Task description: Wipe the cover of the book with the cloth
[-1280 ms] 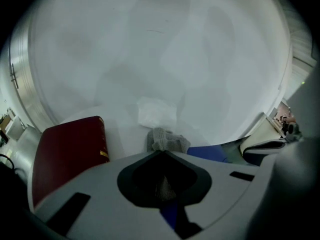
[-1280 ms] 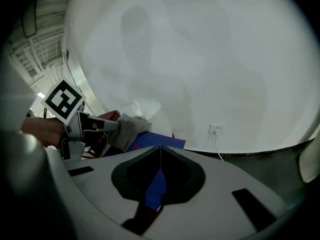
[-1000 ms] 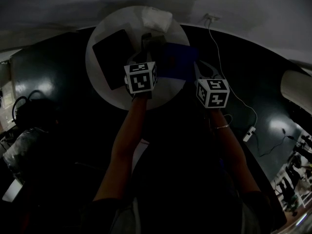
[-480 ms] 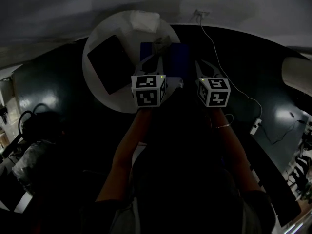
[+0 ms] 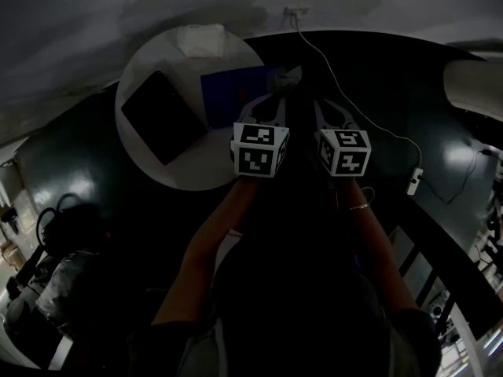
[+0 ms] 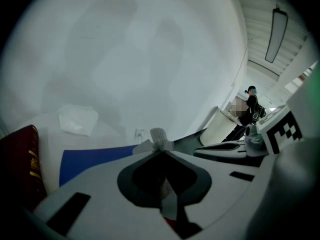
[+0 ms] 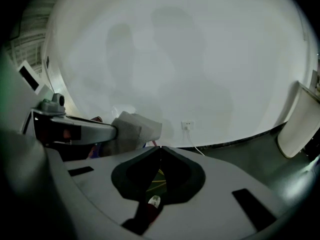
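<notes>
A blue book (image 5: 234, 93) lies on the round white table (image 5: 196, 167), its cover also showing in the left gripper view (image 6: 95, 159). My left gripper (image 5: 284, 81) is shut on a small grey cloth (image 5: 291, 75) at the book's right edge, past the table's rim. A tuft of the cloth (image 6: 159, 136) sticks up from the closed tips of the left gripper (image 6: 161, 150). My right gripper (image 5: 321, 107) hangs just right of it over the dark floor. The right gripper (image 7: 160, 147) is shut with nothing in it, and the cloth (image 7: 134, 129) shows to its left.
A dark rectangular book (image 5: 161, 118) lies left of the blue one, dark red in the left gripper view (image 6: 20, 159). A crumpled white wad (image 5: 203, 39) sits at the table's far edge. A white cable (image 5: 369, 136) runs from a wall socket (image 5: 295, 11) across the floor. A person stands far off (image 6: 250, 106).
My left gripper has swept right with the cloth, from the table's middle across the blue book to its right edge. The right gripper has stayed in place.
</notes>
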The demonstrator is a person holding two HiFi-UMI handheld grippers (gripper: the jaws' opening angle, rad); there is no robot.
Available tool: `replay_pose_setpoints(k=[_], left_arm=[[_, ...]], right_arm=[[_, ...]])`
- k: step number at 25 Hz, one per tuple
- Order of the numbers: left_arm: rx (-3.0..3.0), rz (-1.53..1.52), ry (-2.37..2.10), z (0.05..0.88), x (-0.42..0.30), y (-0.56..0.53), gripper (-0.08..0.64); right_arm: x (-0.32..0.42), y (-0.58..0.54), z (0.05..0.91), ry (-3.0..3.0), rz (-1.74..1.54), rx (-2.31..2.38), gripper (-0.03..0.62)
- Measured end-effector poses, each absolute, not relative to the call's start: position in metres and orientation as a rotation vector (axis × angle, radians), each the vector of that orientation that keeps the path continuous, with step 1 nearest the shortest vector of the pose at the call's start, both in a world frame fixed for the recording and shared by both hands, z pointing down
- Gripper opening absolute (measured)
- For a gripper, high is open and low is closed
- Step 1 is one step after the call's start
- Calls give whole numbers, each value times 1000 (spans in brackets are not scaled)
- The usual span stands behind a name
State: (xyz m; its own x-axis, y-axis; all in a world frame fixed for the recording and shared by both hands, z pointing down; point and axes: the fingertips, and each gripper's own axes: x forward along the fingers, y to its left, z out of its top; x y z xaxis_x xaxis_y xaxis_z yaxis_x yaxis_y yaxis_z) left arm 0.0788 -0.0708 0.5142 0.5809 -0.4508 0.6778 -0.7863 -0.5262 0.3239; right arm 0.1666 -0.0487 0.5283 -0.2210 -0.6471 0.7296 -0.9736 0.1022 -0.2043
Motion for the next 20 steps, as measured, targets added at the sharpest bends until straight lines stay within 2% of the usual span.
replay_pose_setpoints(k=[8,20], left_arm=[[2113,796,-925,556,74,-44,23],[1904,786,-1139,581,-11,-41,23]], right_arm=[[162,-40,539,-1908,925,1557,29],[118,-49,544,-1978,880,1383,29]])
